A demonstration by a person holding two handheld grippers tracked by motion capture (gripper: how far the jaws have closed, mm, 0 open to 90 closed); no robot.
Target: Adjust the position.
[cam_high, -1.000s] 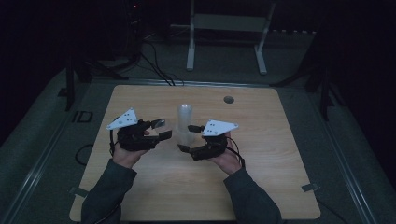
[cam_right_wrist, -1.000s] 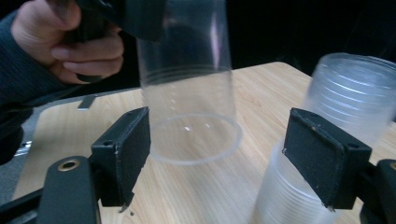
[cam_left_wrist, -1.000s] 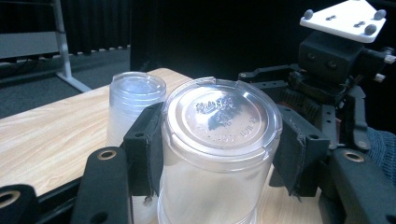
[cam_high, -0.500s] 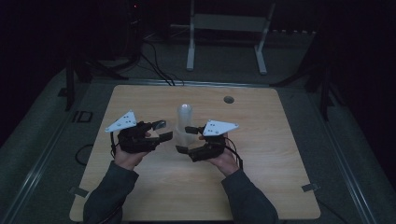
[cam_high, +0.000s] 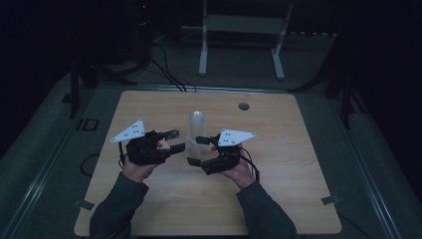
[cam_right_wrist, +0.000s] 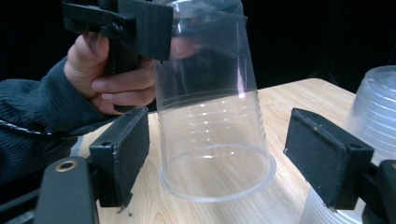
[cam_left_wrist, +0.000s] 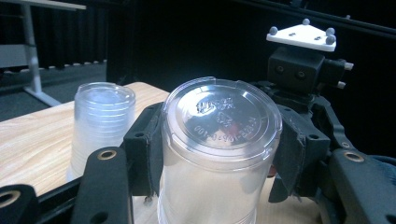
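A clear plastic cup [cam_left_wrist: 219, 140] hangs upside down and a little tilted, its embossed base toward the left gripper view. My left gripper [cam_left_wrist: 222, 154] is shut on it near that base, and its pad [cam_right_wrist: 144, 28] presses the cup's top in the right gripper view. My right gripper [cam_right_wrist: 224, 163] faces it, its pads standing off either side of the cup's rim [cam_right_wrist: 217, 175], just over the wood. In the high view the left gripper [cam_high: 175, 140] and right gripper [cam_high: 196, 150] meet at mid-table. A stack of clear cups [cam_high: 197, 124] stands upside down just behind them.
The wooden table [cam_high: 298, 199] has a round cable hole [cam_high: 243, 106] at the back right. A white metal frame [cam_high: 239, 25] and cables lie on the dark floor beyond the far edge. The stack of cups [cam_right_wrist: 378, 126] stands close beside my right gripper's jaw.
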